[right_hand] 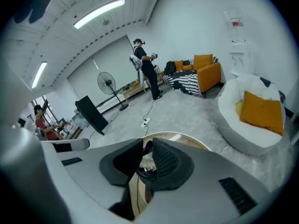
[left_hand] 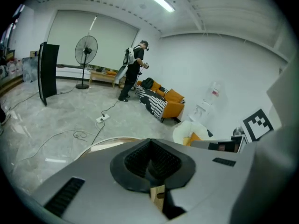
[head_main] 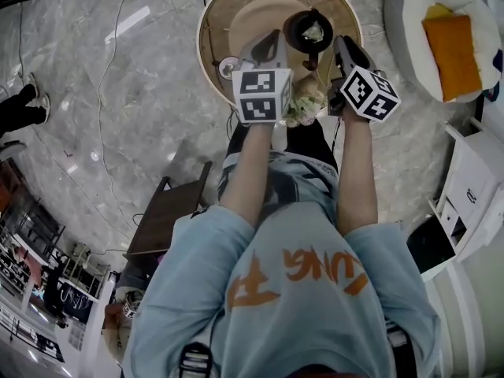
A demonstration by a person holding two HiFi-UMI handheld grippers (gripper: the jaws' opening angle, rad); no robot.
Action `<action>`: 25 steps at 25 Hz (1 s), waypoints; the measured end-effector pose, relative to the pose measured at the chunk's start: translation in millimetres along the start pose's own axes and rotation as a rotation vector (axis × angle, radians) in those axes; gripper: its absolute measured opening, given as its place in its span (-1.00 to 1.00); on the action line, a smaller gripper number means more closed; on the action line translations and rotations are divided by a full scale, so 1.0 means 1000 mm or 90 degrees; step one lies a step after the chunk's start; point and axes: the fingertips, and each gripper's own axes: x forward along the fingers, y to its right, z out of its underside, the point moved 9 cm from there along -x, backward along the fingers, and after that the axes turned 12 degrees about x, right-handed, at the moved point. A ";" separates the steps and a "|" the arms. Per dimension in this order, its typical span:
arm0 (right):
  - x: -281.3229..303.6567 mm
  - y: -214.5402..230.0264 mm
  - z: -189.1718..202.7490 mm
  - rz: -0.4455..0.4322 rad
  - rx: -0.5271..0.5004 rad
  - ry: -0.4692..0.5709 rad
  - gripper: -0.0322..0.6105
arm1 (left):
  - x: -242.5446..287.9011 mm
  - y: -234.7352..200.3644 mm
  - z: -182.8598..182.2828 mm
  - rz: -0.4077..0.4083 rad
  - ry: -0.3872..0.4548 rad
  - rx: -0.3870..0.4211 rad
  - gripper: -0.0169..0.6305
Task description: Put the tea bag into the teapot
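**Q:** What step is caught here?

**A:** The drop-in, by the look of it. The tea bag (head_main: 313,31) is seen as a pale wad in the mouth of the dark teapot (head_main: 293,31), which stands on the round wooden bench (head_main: 214,22). The right gripper (head_main: 339,42) is held just beside the pot's rim, tongs parted a little. Nothing is judged to be pinched btwn them. The left gripper (head_main: 276,38) is held at the pot's other side, tongs clenched on nothing.

**Q:** And what's called for next?

**A:** Prob. only a clean lift of the right tongs away from the rim, w/o the bag being snagged. Whether the bag is wholly let go can't be settled for sure.

**Q:** What is given by one view and not another?

**A:** The whole layout — pot, both grippers, bench — is given by the head view alone. In the right gripper view the bag is seen through the gap btwn the tongs, above the pot's near rim. In the left gripper view neither pot nor bag is shown — only a strip of bench edge, plus a room w/ a fan (left_hand: 86,48), an orange sofa (left_hand: 172,104) and a person (left_hand: 135,69) standing far off.
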 end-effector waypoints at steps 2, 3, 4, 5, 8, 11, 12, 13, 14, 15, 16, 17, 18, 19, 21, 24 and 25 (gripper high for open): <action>-0.015 -0.006 -0.008 -0.001 0.019 0.039 -0.68 | -0.009 0.000 -0.008 0.029 0.041 -0.039 -0.87; -0.022 -0.012 -0.013 -0.006 0.022 0.060 -0.71 | -0.013 -0.001 -0.013 0.044 0.063 -0.048 -0.87; -0.029 -0.018 -0.018 -0.012 0.022 0.080 -0.73 | -0.018 -0.002 -0.019 0.054 0.080 -0.038 -0.87; -0.034 -0.024 -0.020 -0.017 0.018 0.094 -0.75 | -0.025 -0.002 -0.025 0.060 0.093 -0.016 -0.87; -0.049 -0.042 -0.026 -0.033 0.000 0.117 -0.86 | -0.045 -0.003 -0.041 0.088 0.138 0.011 -0.87; -0.062 -0.067 -0.035 -0.065 -0.019 0.145 -0.86 | -0.064 -0.008 -0.060 0.099 0.174 0.038 -0.87; -0.067 -0.076 -0.039 -0.074 -0.023 0.154 -0.86 | -0.071 -0.010 -0.068 0.098 0.184 0.049 -0.87; -0.072 -0.085 -0.043 -0.082 -0.025 0.161 -0.86 | -0.078 -0.011 -0.077 0.098 0.197 0.055 -0.87; -0.077 -0.093 -0.048 -0.089 -0.027 0.170 -0.86 | -0.086 -0.013 -0.087 0.100 0.211 0.057 -0.87; -0.083 -0.101 -0.053 -0.095 -0.032 0.180 -0.86 | -0.093 -0.014 -0.096 0.099 0.223 0.061 -0.87; -0.088 -0.110 -0.058 -0.100 -0.040 0.190 -0.87 | -0.100 -0.015 -0.106 0.095 0.233 0.067 -0.87; -0.093 -0.117 -0.063 -0.103 -0.050 0.201 -0.86 | -0.105 -0.017 -0.115 0.088 0.241 0.076 -0.87; -0.096 -0.124 -0.068 -0.106 -0.060 0.211 -0.86 | -0.110 -0.018 -0.123 0.081 0.249 0.084 -0.87; -0.099 -0.130 -0.072 -0.108 -0.068 0.220 -0.87 | -0.113 -0.019 -0.130 0.074 0.257 0.092 -0.87; -0.106 -0.140 -0.079 -0.113 -0.077 0.232 -0.87 | -0.117 -0.020 -0.140 0.064 0.267 0.104 -0.87; -0.118 -0.154 -0.087 -0.112 -0.103 0.243 -0.86 | -0.120 -0.018 -0.151 0.059 0.275 0.097 -0.87; -0.122 -0.159 -0.090 -0.107 -0.120 0.248 -0.86 | -0.122 -0.017 -0.155 0.061 0.281 0.093 -0.87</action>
